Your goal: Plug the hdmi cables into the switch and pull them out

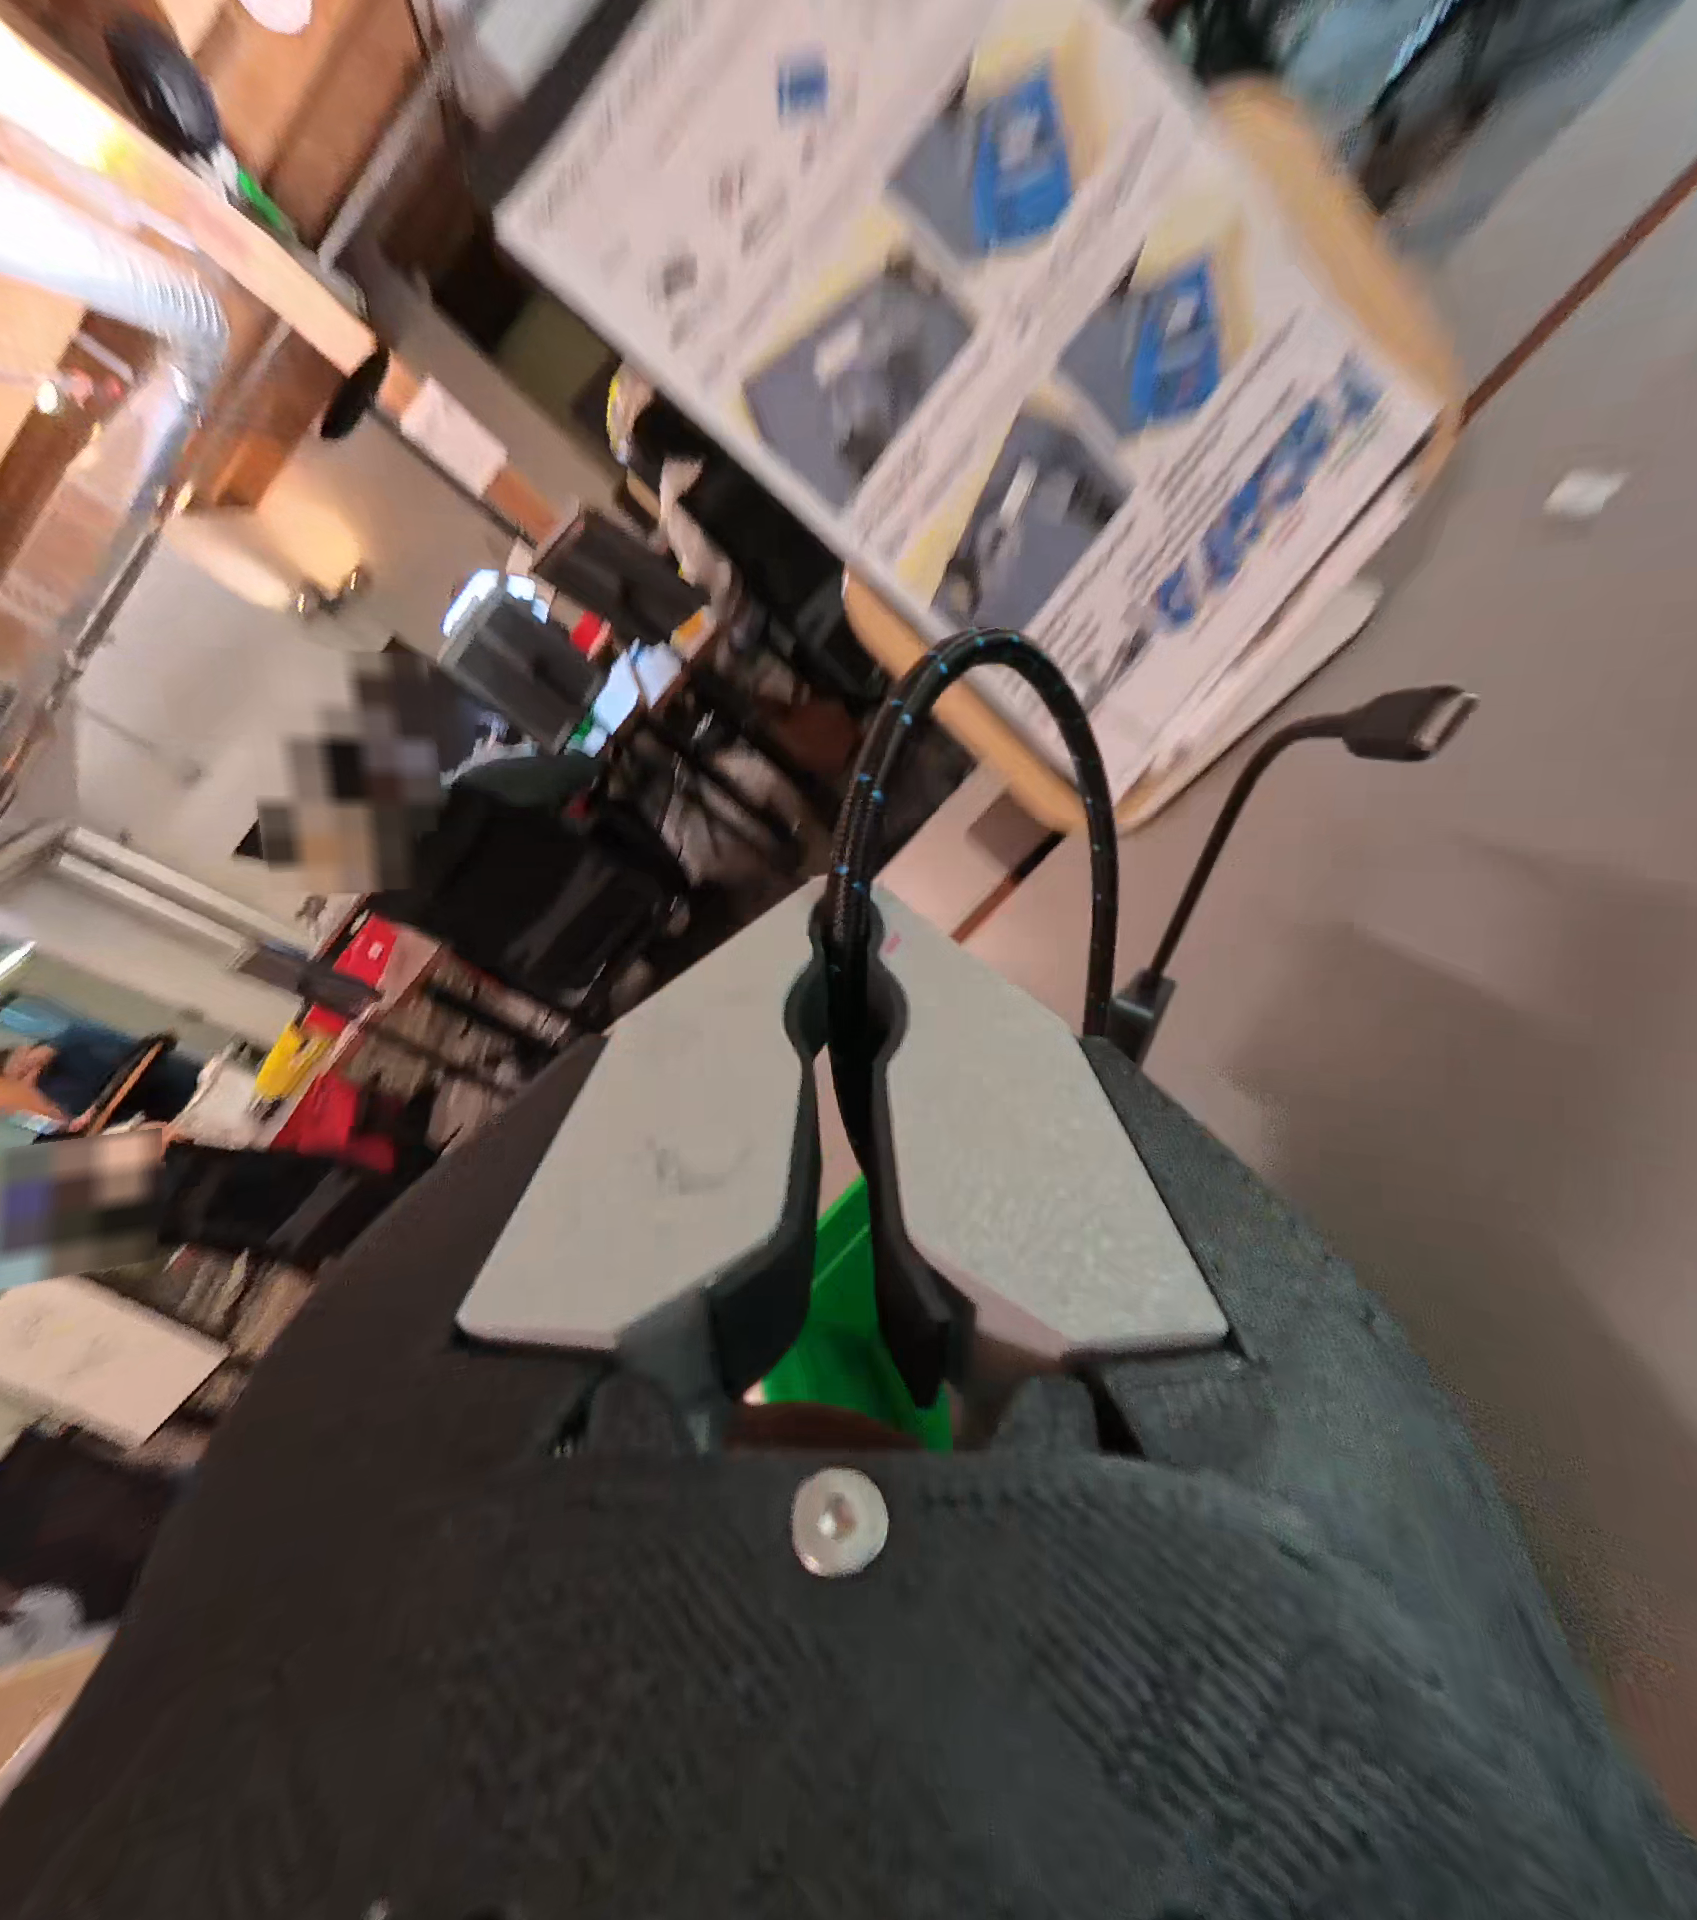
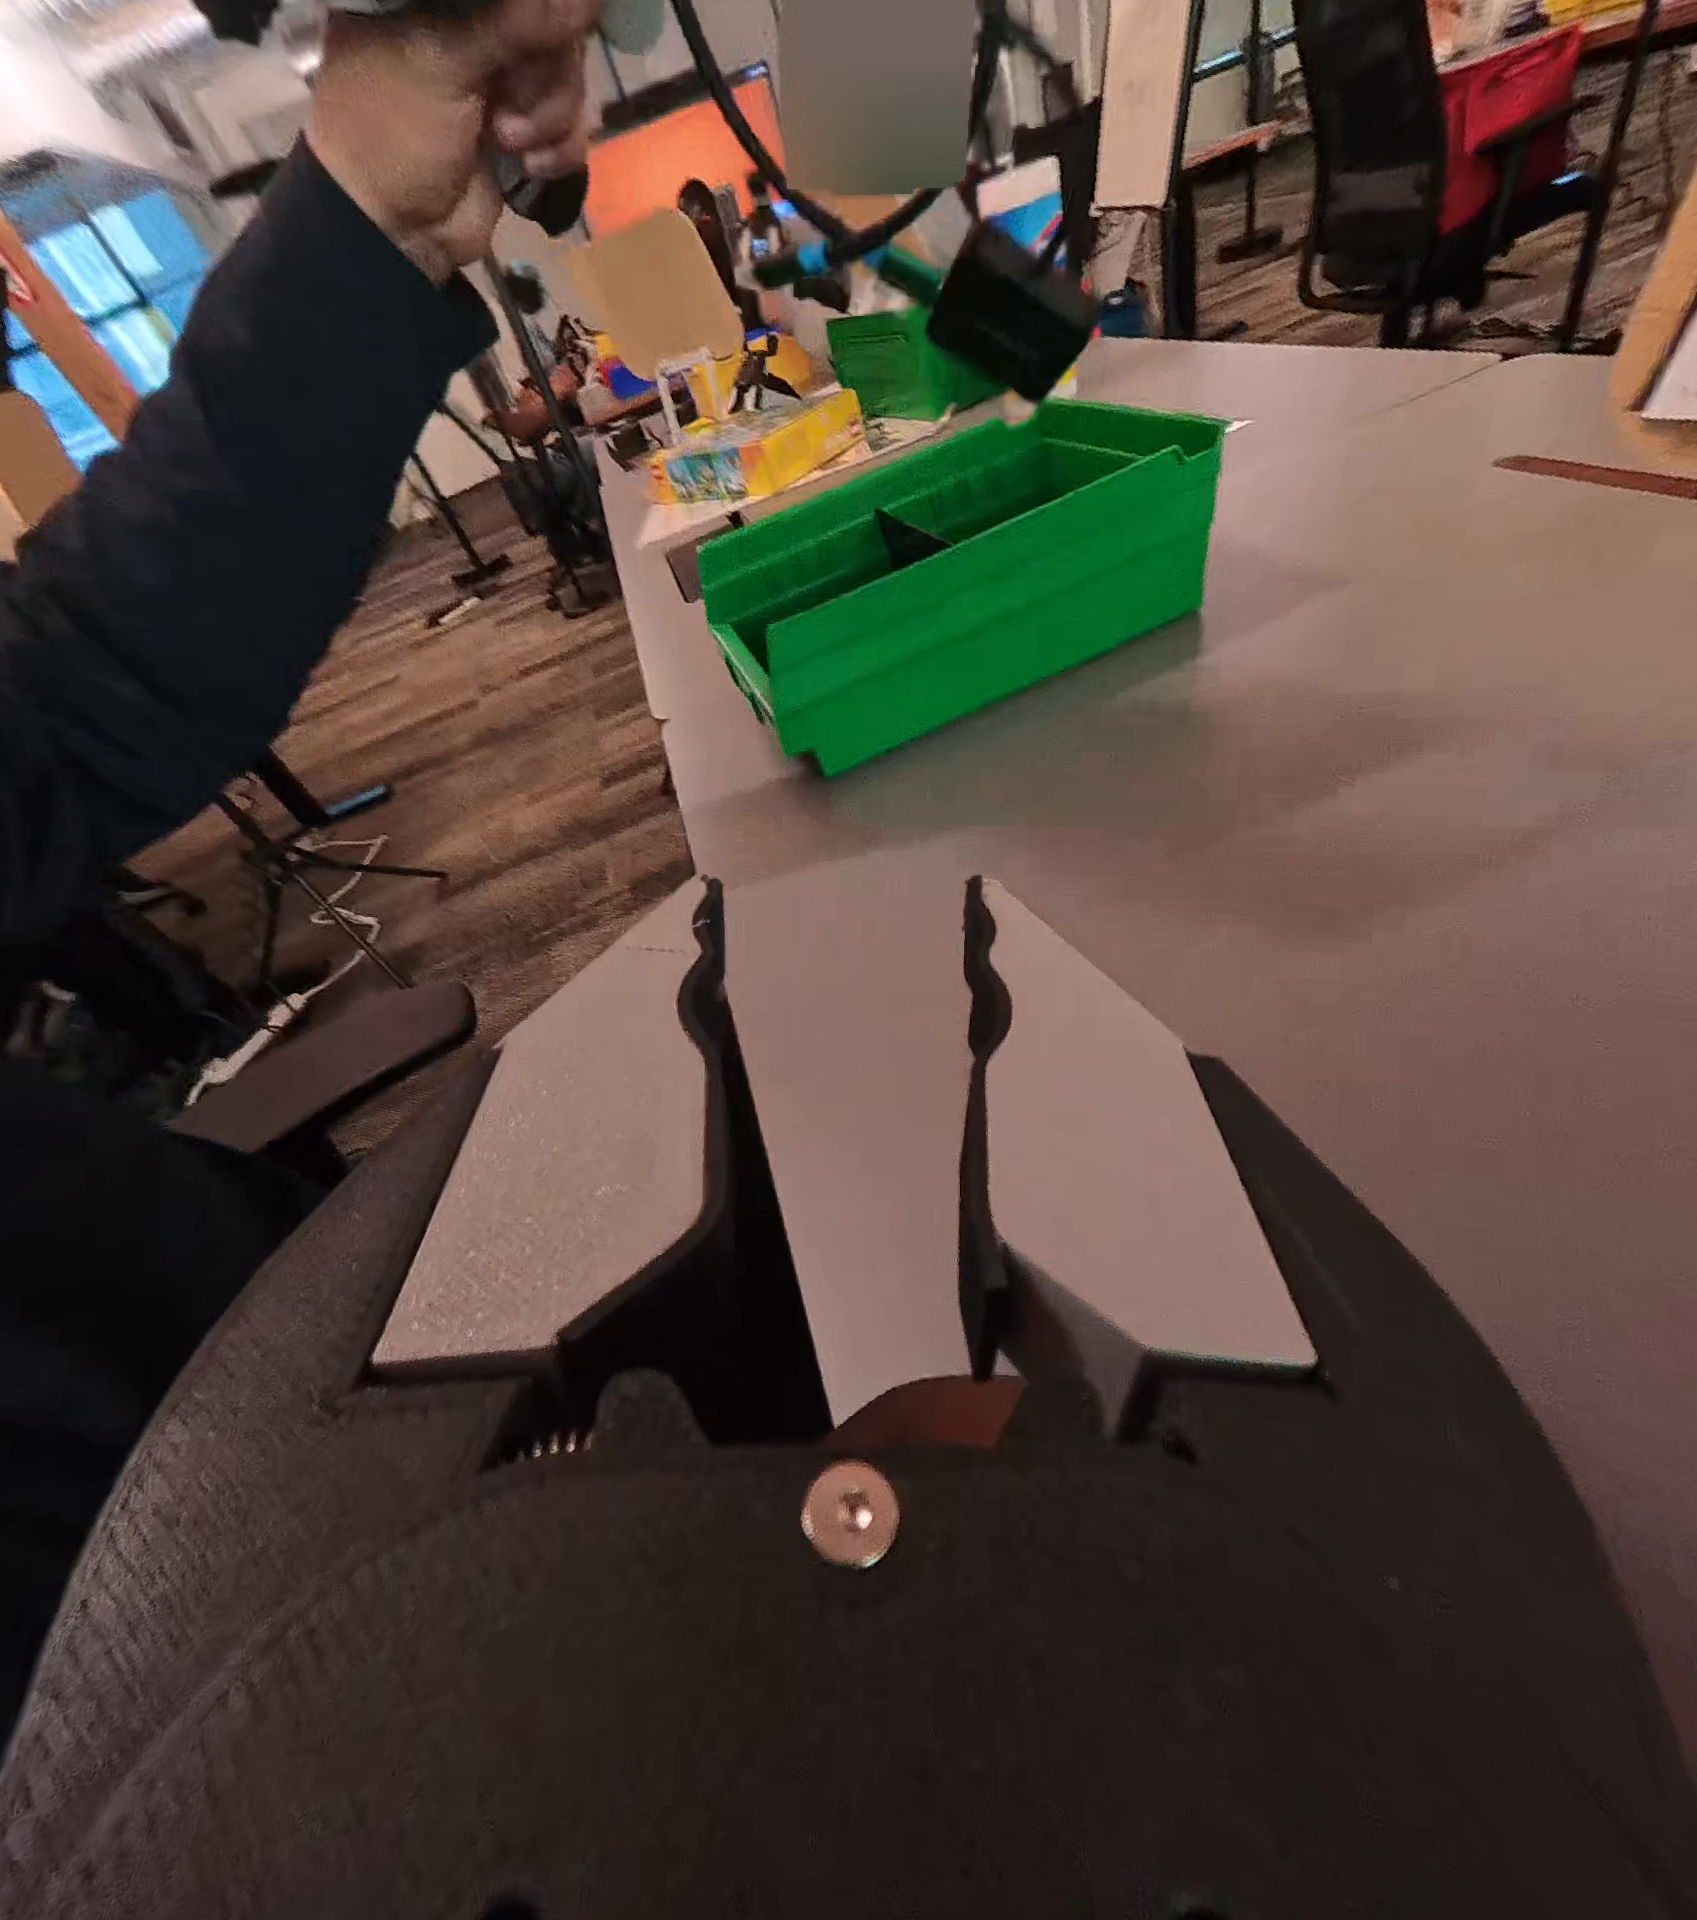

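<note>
My left gripper (image 1: 849, 935) is shut on a black braided HDMI cable (image 1: 927, 665), which arcs up from the fingertips and drops behind the right finger. A thin black lead ending in a flat plug (image 1: 1415, 722) rises from a small black block (image 1: 1140, 1003) there. In the right wrist view, a person's hand (image 2: 449, 135) is raised high, and a black cable (image 2: 750, 135) hangs from it with the black switch box (image 2: 1010, 312) dangling above the green bin (image 2: 958, 592). My right gripper (image 2: 844, 935) is open and empty, low over the grey table (image 2: 1343, 831).
The green divided bin stands on the table's left side near the edge. A yellow box (image 2: 761, 457) and clutter lie behind it. A poster board (image 1: 979, 312) leans at the table's far right. A dark-sleeved arm (image 2: 200, 499) fills the left. Spacing between my two grippers at the tips: around 35 centimetres.
</note>
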`<state>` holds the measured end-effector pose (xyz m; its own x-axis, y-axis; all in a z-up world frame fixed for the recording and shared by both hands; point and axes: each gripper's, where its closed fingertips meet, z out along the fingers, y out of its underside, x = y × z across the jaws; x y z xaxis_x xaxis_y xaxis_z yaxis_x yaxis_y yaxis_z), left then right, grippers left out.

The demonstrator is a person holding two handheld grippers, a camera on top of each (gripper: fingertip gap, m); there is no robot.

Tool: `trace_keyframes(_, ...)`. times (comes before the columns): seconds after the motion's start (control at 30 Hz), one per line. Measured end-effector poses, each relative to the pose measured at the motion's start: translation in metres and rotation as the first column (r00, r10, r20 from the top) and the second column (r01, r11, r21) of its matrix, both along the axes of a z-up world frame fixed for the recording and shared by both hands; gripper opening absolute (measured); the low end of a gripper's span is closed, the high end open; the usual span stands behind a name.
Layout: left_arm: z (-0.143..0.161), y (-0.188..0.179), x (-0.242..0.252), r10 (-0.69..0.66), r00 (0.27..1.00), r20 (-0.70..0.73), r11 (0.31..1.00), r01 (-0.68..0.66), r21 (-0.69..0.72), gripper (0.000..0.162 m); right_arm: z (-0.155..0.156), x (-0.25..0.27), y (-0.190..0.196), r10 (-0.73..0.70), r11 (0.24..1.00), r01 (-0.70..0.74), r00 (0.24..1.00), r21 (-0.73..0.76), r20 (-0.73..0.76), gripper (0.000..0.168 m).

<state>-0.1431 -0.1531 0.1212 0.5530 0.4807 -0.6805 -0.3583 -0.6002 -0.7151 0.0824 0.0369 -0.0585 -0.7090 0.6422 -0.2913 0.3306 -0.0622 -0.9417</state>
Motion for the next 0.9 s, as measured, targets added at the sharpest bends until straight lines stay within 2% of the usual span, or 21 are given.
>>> trace_keyframes(0.17, 0.032, 0.047, 0.079, -0.248, 0.968, 0.027, 0.956, 0.24, 0.168, 0.0, 0.001, -0.02, -0.03, -0.004, 0.999, 0.005, 0.999, 0.04, -0.036, 0.072)
trace_keyframes(0.3, 0.031, 0.081, 0.136, -0.431, 0.898, 0.086, 0.88, 0.397, 0.262, 0.0, 0.022, -0.038, -0.041, -0.074, 0.997, 0.075, 0.988, 0.002, -0.138, 0.119)
trace_keyframes(0.33, 0.028, 0.088, 0.147, -0.466, 0.878, 0.106, 0.861, 0.423, 0.284, 0.0, 0.028, -0.036, -0.048, -0.043, 0.999, 0.04, 0.987, -0.027, -0.152, 0.131)
trace_keyframes(0.37, 0.026, 0.094, 0.157, -0.497, 0.859, 0.126, 0.844, 0.444, 0.302, 0.0, 0.034, -0.032, -0.055, -0.005, 0.998, -0.005, 0.985, -0.058, -0.171, 0.133)
trace_keyframes(0.43, 0.017, 0.104, 0.173, -0.538, 0.826, 0.165, 0.824, 0.475, 0.31, 0.0, 0.047, -0.027, -0.06, 0.001, 0.995, -0.027, 0.968, -0.101, -0.251, 0.116)
trace_keyframes(0.47, 0.013, 0.108, 0.176, -0.546, 0.819, 0.178, 0.822, 0.482, 0.305, 0.0, 0.053, -0.026, -0.058, -0.016, 0.994, -0.017, 0.954, -0.106, -0.299, 0.093)
trace_keyframes(0.53, 0.001, 0.112, 0.175, -0.538, 0.819, 0.2, 0.831, 0.474, 0.291, 0.0, 0.06, -0.01, -0.06, 0.039, 0.992, -0.082, 0.917, -0.091, -0.396, 0.016)
trace_keyframes(0.6, -0.011, 0.113, 0.164, -0.515, 0.823, 0.238, 0.845, 0.443, 0.299, 0.0, 0.054, -0.005, -0.062, 0.086, 0.993, -0.111, 0.915, -0.041, -0.394, 0.011)
trace_keyframes(0.73, -0.05, 0.105, 0.123, -0.415, 0.85, 0.324, 0.903, 0.342, 0.26, 0.002, 0.037, -0.014, -0.059, 0.083, 0.995, -0.092, 0.966, -0.026, -0.247, 0.011)
trace_keyframes(0.8, -0.065, 0.096, 0.107, -0.359, 0.872, 0.332, 0.926, 0.287, 0.246, 0.023, 0.029, -0.02, -0.057, 0.076, 0.994, -0.087, 0.984, -0.067, -0.161, 0.011)
trace_keyframes(0.9, -0.084, 0.089, 0.134, -0.452, 0.81, 0.373, 0.892, 0.402, 0.207, 0.044, 0.017, -0.028, -0.048, 0.073, 0.987, -0.079, 0.996, -0.137, -0.048, 0.011)
